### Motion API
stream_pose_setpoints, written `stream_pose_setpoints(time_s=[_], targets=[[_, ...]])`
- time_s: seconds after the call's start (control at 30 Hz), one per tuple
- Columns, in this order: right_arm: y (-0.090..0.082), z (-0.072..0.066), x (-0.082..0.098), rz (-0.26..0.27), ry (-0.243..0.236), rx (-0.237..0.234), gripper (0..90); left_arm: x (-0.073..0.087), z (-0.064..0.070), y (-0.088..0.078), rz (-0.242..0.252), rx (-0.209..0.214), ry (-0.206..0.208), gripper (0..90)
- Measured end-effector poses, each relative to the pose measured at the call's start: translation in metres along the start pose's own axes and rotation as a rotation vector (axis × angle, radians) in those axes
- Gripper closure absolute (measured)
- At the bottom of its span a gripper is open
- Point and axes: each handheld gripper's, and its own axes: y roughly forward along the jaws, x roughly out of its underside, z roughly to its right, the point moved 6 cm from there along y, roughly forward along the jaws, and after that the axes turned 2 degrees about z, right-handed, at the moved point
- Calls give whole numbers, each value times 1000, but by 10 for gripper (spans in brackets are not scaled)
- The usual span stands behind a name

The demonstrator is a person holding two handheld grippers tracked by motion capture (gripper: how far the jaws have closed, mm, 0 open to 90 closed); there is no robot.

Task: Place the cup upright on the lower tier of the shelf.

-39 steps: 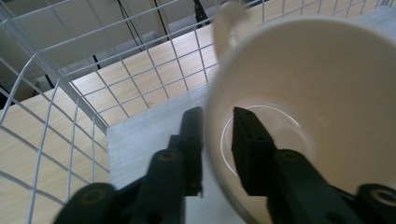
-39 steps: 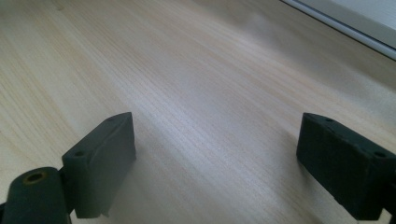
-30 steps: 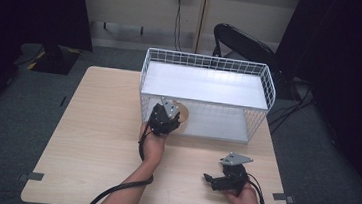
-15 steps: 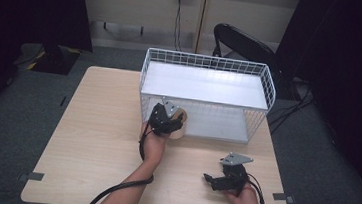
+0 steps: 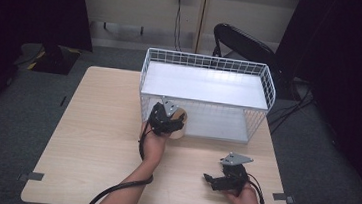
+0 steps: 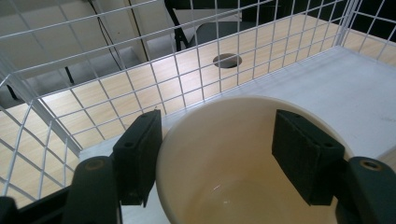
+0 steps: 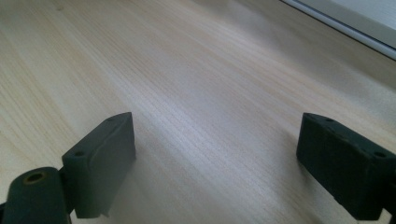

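A cream cup [image 6: 224,186] stands on the white floor of the wire rack [image 5: 208,59], at its front left corner. From above the cup [image 5: 181,123] shows just past my left gripper [image 5: 168,122]. In the left gripper view my left gripper [image 6: 217,135] straddles the cup's wall, with one pad outside the rim and the other over the inside. Its jaws have just been opening and the wall stands loose between them. My right gripper [image 5: 210,179] rests low over the table's front right, pointing left. In its own view the right gripper [image 7: 219,154] is open with only bare wood between the pads.
The white wire rack [image 6: 140,46] has an upper shelf and fills the back middle of the wooden table [image 5: 96,124]. A black chair [image 5: 240,42] stands behind it. Cables trail from both grippers toward the front edge.
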Motion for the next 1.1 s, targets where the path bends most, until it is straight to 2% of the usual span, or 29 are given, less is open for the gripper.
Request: stream_pose_setpoints(time_s=[0.17, 0.3, 0.47, 0.53, 0.63, 0.83, 0.9, 1.1], targets=[[0, 0, 0, 0, 0, 0, 111, -2, 1, -2, 10, -4, 9, 302], [0, 0, 0, 0, 0, 0, 111, -5, 3, -3, 15, 2, 0, 264], [0, 0, 0, 0, 0, 0, 111, -7, 4, -6, 23, 5, 9, 262], [0, 0, 0, 0, 0, 0, 111, -9, 4, -8, 31, 9, -6, 271], [0, 0, 0, 0, 0, 0, 111, -10, 3, -9, 27, 28, -29, 268], [0, 0, 0, 0, 0, 1, 111, -8, 2, -15, 13, 42, -11, 266], [0, 0, 0, 0, 1, 1, 111, -8, 2, -18, 6, 49, -22, 265], [0, 0, 0, 0, 1, 1, 111, -8, 2, -28, -7, 100, -27, 265]])
